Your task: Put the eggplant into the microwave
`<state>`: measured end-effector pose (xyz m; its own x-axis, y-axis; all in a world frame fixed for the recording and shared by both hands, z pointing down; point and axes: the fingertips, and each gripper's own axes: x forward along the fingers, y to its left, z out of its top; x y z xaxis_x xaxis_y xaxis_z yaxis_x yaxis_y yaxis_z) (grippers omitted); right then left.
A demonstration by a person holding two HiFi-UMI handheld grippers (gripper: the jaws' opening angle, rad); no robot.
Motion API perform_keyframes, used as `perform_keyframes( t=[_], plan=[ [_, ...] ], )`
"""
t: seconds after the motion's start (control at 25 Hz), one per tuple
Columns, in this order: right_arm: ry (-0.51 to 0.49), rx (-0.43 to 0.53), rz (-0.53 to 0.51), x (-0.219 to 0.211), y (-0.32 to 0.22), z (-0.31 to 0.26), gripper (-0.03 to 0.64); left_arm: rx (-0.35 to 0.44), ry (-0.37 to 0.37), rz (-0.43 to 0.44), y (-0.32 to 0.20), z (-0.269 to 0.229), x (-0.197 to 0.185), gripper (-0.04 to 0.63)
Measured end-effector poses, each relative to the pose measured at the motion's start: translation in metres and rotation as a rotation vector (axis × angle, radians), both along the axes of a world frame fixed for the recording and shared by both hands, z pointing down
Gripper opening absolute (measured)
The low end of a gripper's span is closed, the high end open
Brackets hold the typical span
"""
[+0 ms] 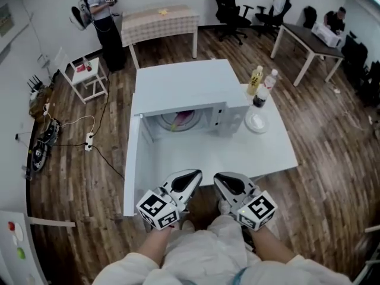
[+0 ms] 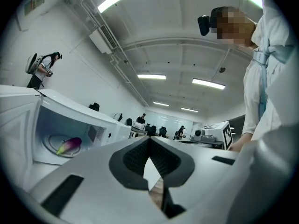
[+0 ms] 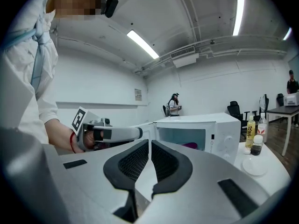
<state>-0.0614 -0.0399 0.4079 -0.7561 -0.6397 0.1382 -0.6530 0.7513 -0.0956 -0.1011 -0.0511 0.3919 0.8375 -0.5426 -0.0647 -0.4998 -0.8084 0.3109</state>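
The purple oblong eggplant (image 1: pixel 180 121) lies inside the white box-shaped microwave (image 1: pixel 184 88), whose door (image 1: pixel 132 165) stands open. In front of the microwave, the grey left gripper (image 1: pixel 195 174) and right gripper (image 1: pixel 219 179) have their jaws pressed together, holding nothing.

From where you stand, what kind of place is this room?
Probably an office or lab space: rolling office chairs, a work desk, and a microwave staged on a white table mid-floor.
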Motion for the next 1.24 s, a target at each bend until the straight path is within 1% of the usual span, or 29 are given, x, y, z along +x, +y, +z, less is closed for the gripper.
perform_keyframes(
  t=[0.16,0.28,0.4,0.48,0.68,0.96,1.24],
  plan=[
    [0.011,0.028,-0.02,-0.002,0.007,-0.016,0.038,0.031,0.017,0.04,0.014,-0.014,0.009,0.002],
    [0.023,0.038,-0.008,0.0,0.008,-0.022,0.037,0.056,0.028,0.069,0.021,-0.021,0.014,0.002],
    [0.015,0.034,0.004,0.001,0.005,-0.026,0.035,0.071,0.038,0.086,0.022,-0.025,0.015,0.002],
    [0.012,0.032,0.007,0.0,0.003,-0.027,0.035,0.073,0.048,0.088,0.019,-0.025,0.014,0.002],
    [0.024,0.023,-0.002,-0.006,0.001,-0.024,0.035,0.067,0.047,0.083,0.015,-0.021,0.01,0.002],
    [0.05,0.008,-0.027,-0.017,0.0,-0.023,0.035,0.066,0.084,0.077,0.011,-0.019,0.003,0.002],
    [0.053,0.004,-0.03,-0.018,-0.008,-0.018,0.034,0.064,0.094,0.078,0.003,-0.011,0.002,0.002]
  ],
)
